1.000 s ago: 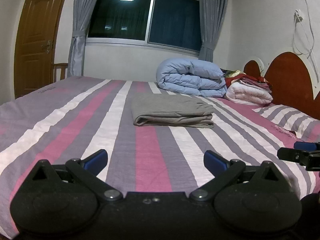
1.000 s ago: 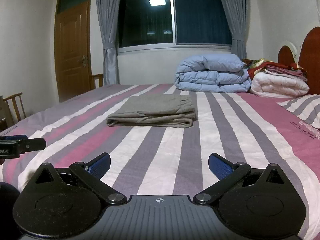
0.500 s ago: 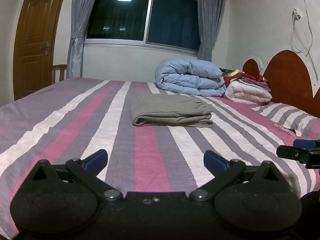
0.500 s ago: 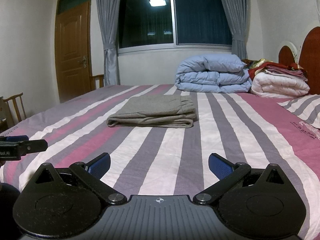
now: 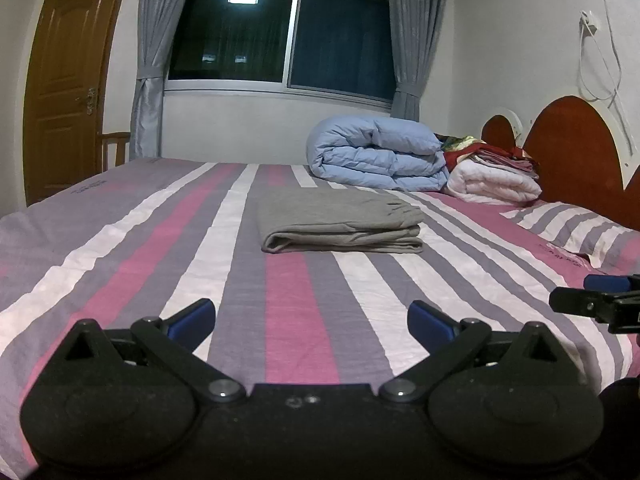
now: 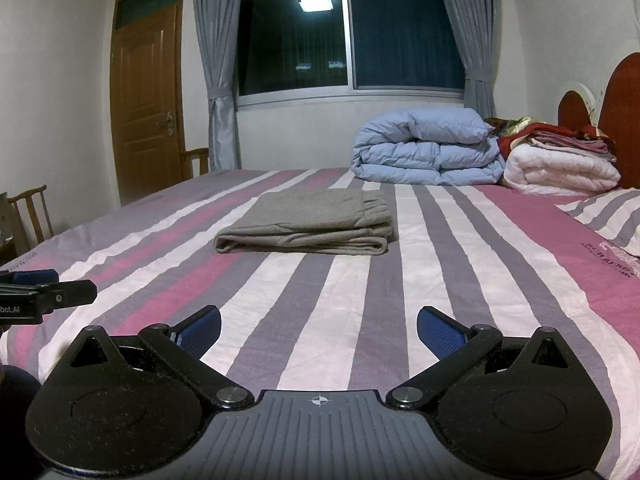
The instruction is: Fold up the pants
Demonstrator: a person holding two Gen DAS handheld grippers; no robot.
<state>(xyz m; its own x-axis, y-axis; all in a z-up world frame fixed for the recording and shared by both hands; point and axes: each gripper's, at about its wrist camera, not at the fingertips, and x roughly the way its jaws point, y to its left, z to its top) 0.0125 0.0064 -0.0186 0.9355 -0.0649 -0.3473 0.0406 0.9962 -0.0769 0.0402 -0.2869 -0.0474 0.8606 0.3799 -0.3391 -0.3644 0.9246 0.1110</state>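
Currently both of my tools hang low over the near part of the striped bedsheet [image 5: 296, 304], and neither touches any cloth. My left gripper [image 5: 311, 317] has its blue-padded fingers [image 5: 192, 316] spread wide with nothing between them. My right gripper [image 6: 319, 326] is likewise spread, pads [image 6: 440, 334] apart, holding nothing. From the left wrist view, the right tool's tip shows at the right edge; from the right wrist view, the left tool's tip shows at the left edge.

Grey pants [image 5: 340, 220] lie folded into a compact rectangle at mid-bed, flat on the sheet, well apart from both grippers. Layered fold edges face me; the gathered waistband end sits toward the right side of the bundle [image 6: 308, 220].

Beyond the pants, near the headboard [image 5: 572, 144], a rolled light-blue duvet [image 5: 376, 156] rests on the bed. Just beside it lies a white folded quilt [image 5: 492, 184] with red and mauve cloths [image 6: 560, 136] stacked on top. A striped pillow [image 5: 576, 228] lies at the right. Behind: dark window [image 6: 348, 36], grey curtains [image 6: 212, 60], wooden door [image 6: 144, 96], wooden chair [image 6: 30, 212].
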